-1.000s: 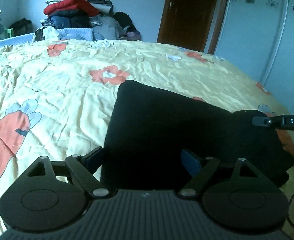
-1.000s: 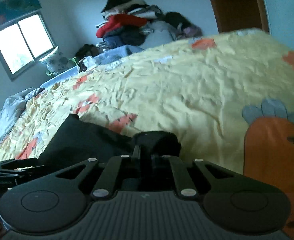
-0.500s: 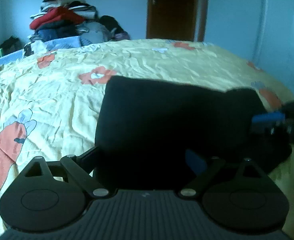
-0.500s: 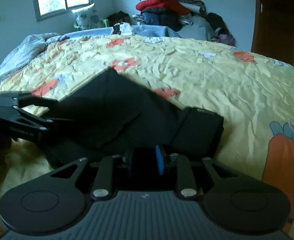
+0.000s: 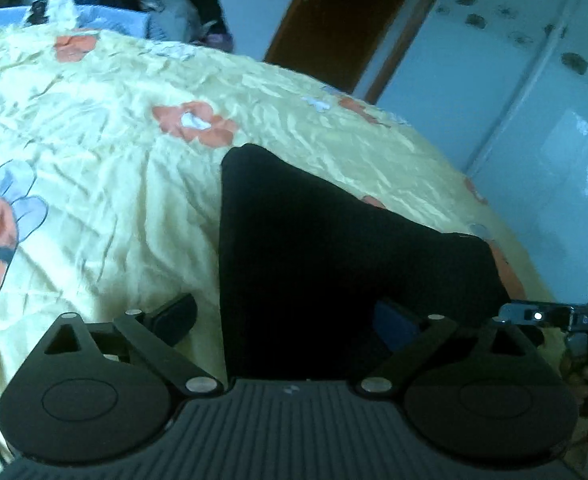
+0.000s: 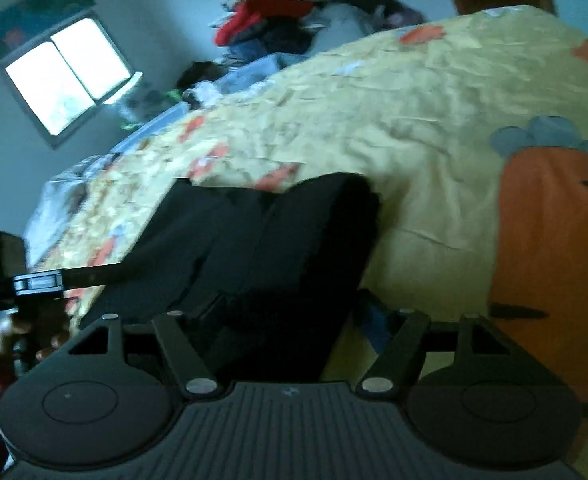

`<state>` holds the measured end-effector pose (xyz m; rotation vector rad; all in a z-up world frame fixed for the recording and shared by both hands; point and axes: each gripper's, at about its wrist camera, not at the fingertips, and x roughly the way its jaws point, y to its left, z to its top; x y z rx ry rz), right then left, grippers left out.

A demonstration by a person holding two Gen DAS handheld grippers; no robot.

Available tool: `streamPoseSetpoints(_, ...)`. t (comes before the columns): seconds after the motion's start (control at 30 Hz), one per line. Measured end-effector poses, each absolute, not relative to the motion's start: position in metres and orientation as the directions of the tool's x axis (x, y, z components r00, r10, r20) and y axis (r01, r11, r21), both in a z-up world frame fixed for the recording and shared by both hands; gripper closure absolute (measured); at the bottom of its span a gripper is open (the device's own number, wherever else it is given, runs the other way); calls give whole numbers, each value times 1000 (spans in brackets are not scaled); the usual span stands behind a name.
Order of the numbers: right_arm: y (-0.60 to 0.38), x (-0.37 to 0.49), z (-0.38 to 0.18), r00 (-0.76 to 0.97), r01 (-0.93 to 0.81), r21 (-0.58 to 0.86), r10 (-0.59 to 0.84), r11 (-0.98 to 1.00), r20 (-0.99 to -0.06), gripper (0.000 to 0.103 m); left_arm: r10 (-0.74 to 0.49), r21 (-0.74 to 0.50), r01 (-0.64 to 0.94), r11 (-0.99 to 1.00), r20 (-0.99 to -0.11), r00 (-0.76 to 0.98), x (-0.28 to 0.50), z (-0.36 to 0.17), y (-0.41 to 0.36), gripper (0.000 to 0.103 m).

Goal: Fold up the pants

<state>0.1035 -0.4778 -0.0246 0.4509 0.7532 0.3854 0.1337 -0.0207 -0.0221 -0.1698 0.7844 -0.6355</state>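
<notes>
Yellow bedspread (image 5: 94, 184), black pants (image 5: 325, 264), both grippers angled down, fingers spread.

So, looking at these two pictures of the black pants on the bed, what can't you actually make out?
- Near edge of the black pants: both views, hidden behind each hand-held gripper's body.
- Folds and layers in the pants: left view, the cloth reads as one dark mass.
- Pile of clothes: right view, motion blur; left view, cut off by the top edge.
- Right hand-held gripper, left fingertip: lost against the dark cloth.
</notes>
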Motion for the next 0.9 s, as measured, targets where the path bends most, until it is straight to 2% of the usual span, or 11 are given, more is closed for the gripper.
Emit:
streamPoseSetpoints(0.2, -478, 120, -24, 631, -201, 583, 559, 787, -538, 30, -597, -291, 550, 782, -604, 529, 135, -24, -37, 4)
streamPoseSetpoints(0.23, -478, 122, -27, 630, -199, 610, 577, 767, -520, 31, -589, -277, 552, 786, -607, 534, 133, -24, -41, 8)
streamPoseSetpoints(0.3, -471, 123, -29, 636, -209, 608, 579, 766, -510, 32, -588, -266, 560, 785, -607, 534, 129, -24, -47, 22)
streamPoseSetpoints(0.33, -466, 122, -28, 644, -216, 586, 565, 781, -515, 36, -577, -255, 554, 793, -609, 544, 126, -23, -48, 35)
streamPoseSetpoints(0.37, -463, 120, -27, 655, -211, 562, 543, 799, -526, 50, -572, -250, 550, 796, -607, 551, 125, -23, -48, 50)
streamPoseSetpoints(0.47, -472, 118, -32, 676, -169, 593, 531, 787, -511, 65, -599, -332, 511, 793, -582, 551, 129, -25, -35, 74)
streamPoseSetpoints(0.53, -471, 118, -31, 684, -161, 593, 522, 789, -509, 67, -595, -345, 491, 800, -564, 573, 125, -24, -32, 79)
streamPoseSetpoints(0.67, -468, 117, -20, 702, -181, 593, 525, 785, -481, 73, -528, -205, 502, 840, -518, 673, 101, -12, -44, 87)
streamPoseSetpoints(0.9, -462, 126, 7, 735, -235, 567, 526, 789, -427, 78, -519, -193, 489, 851, -452, 726, 87, 17, -33, 87)
